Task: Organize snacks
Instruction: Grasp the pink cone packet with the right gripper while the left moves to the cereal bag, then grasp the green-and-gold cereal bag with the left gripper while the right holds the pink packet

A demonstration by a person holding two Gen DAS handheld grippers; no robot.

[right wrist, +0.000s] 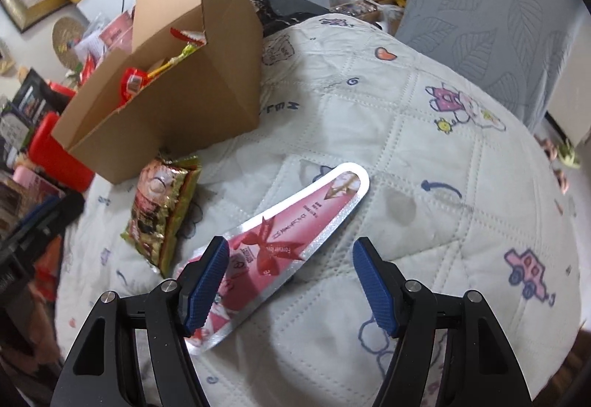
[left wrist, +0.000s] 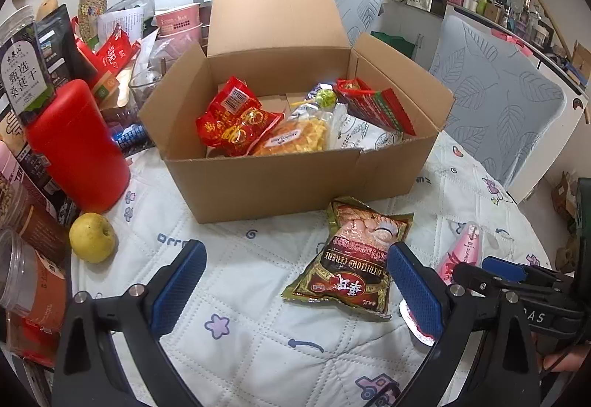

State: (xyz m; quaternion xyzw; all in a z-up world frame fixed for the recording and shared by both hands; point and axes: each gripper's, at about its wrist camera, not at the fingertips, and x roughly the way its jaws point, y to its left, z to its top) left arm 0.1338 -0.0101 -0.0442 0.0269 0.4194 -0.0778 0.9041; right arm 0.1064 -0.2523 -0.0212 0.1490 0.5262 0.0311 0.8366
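Just ahead of the right gripper (right wrist: 290, 281), btwn its spread fingers, a pink cone-shaped snack pack (right wrist: 291, 240) is lying flat on the quilted table cover (right wrist: 424, 155), wide end pointing away. The left fingertip is overlapping the pack's near part; whether it's touching can't be told. The right fingertip is sitting well clear, so nothing's being gripped yet.

The left gripper (left wrist: 295, 281) is hovering w/ jaws wide apart too, holding nothing. The cereal packet (left wrist: 354, 259) is lying just ahead of its right finger, partly behind that pad. Further fwd sits the open cardboard box (left wrist: 288, 181), flaps up, already carrying a red snack bag (left wrist: 236, 118), a yellow chip pack (left wrist: 299, 137), a green lollipop (left wrist: 327, 98) & other pkgs. Left of the tool, a yellow apple (left wrist: 92, 237) and a red canister (left wrist: 77, 144) are standing beside the box.

Step in hand, likely: picking up the last loose snacks for boxing, right side going for the cone pack. Next move is calling for lowering & centring the fingers across the pack's narrow part, closing gently since the thin foil pkg will prob. flex or slip, then lifting it fwd-left over the box wall. The cereal packet is looking like the left tool's job.
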